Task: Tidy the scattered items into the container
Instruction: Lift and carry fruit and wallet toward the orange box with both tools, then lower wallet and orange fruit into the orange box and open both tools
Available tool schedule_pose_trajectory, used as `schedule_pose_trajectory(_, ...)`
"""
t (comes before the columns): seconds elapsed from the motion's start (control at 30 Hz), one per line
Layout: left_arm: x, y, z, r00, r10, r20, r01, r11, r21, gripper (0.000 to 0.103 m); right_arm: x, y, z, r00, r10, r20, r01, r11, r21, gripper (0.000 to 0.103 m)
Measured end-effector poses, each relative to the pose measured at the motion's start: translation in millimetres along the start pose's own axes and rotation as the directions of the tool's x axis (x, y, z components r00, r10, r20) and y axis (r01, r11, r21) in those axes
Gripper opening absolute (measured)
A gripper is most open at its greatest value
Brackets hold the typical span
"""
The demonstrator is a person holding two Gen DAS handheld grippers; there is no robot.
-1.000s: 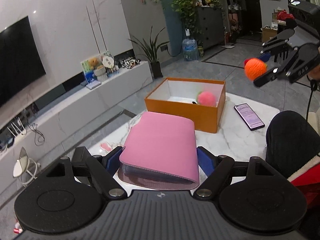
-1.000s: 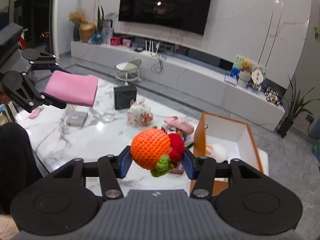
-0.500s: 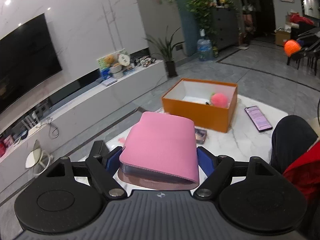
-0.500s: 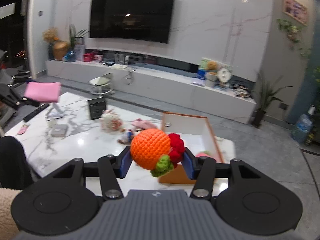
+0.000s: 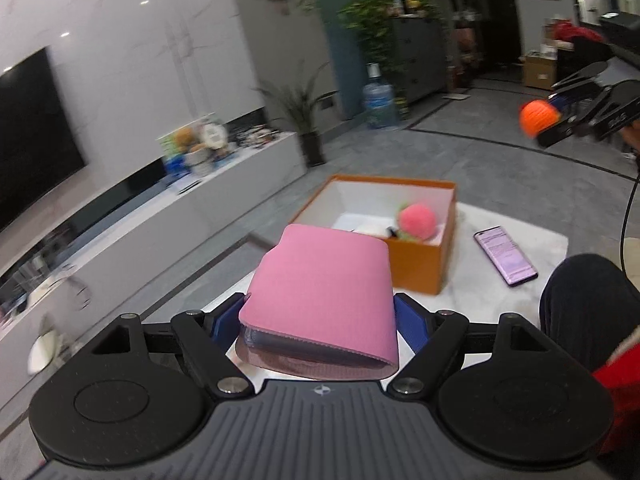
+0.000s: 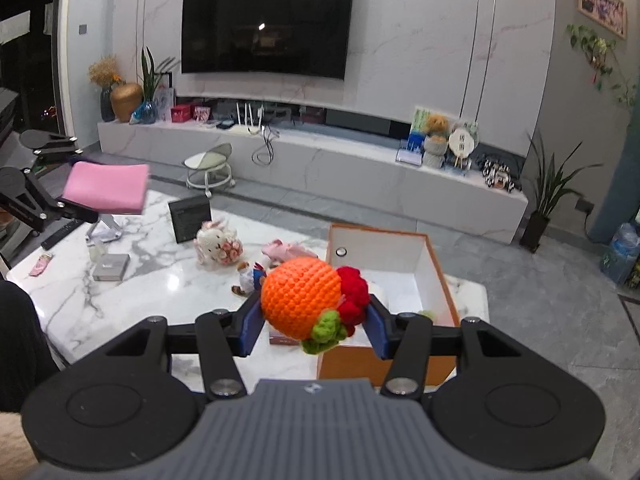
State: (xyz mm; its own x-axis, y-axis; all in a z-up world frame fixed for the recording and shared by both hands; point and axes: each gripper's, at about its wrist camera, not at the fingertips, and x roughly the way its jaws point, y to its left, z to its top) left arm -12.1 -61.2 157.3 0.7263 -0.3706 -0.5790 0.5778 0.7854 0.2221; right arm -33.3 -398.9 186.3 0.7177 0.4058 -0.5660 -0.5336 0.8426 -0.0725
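Note:
My left gripper [image 5: 320, 316] is shut on a pink card album [image 5: 324, 288], held in the air short of the orange box [image 5: 416, 264]. Inside that box lies a pink crochet ball [image 5: 417, 220] on something white. My right gripper [image 6: 314, 320] is shut on an orange crochet ball [image 6: 300, 296] with red and green tufts, above the near left corner of the orange box [image 6: 436, 276]. The right gripper with the orange ball [image 5: 538, 118] shows at upper right of the left wrist view. The left gripper with the album [image 6: 105, 188] appears at far left of the right wrist view.
On the marble table [image 6: 132, 292] lie a plush bunny [image 6: 219, 242], a pink soft item [image 6: 286, 249], a small figure [image 6: 246, 276], a grey box [image 6: 111, 267], a dark standing card [image 6: 190, 218] and a remote [image 6: 60, 236]. A phone [image 5: 505, 256] lies beside the box; a dark-trousered knee [image 5: 588, 304] is close.
The right gripper has dropped and come closer to the box with the orange ball. The left gripper has swung slightly, album still held; the box now lies straight ahead of it.

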Motion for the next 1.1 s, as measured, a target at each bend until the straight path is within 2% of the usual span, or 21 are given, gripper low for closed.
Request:
schedule_pose_trajectory(0.2, 89, -1, 46, 0.995, -0.091, 0.033, 0.091, 0.996, 0.017, 0.092, 59, -25, 0, 0.997, -0.018, -0.069, 0.019, 1.0, 0.016, 0.055)
schedule_pose_trajectory(0.33, 149, 0, 68, 0.993, -0.121, 0.006, 0.121, 0.992, 0.016, 0.092, 98, -45, 0, 0.995, -0.014, -0.098, 0.017, 0.999, 0.031, 0.055)
schedule_pose_trajectory(0.57, 238, 4, 88, 0.987, -0.152, -0.06, 0.152, 0.988, -0.001, 0.092, 165, -81, -2, 0.989, -0.008, -0.147, 0.016, 0.998, 0.057, 0.055)
schedule_pose_trajectory(0.8, 299, 6, 94, 0.978, -0.162, -0.129, 0.161, 0.987, -0.018, 0.092, 223, -116, 2, 0.984, 0.001, -0.18, 0.013, 0.997, 0.077, 0.055)
schedule_pose_trajectory(1.1, 355, 4, 89, 0.969, -0.122, -0.213, 0.125, 0.992, -0.001, 0.092, 296, -144, 7, 0.969, -0.02, -0.246, 0.03, 0.999, 0.038, 0.055)
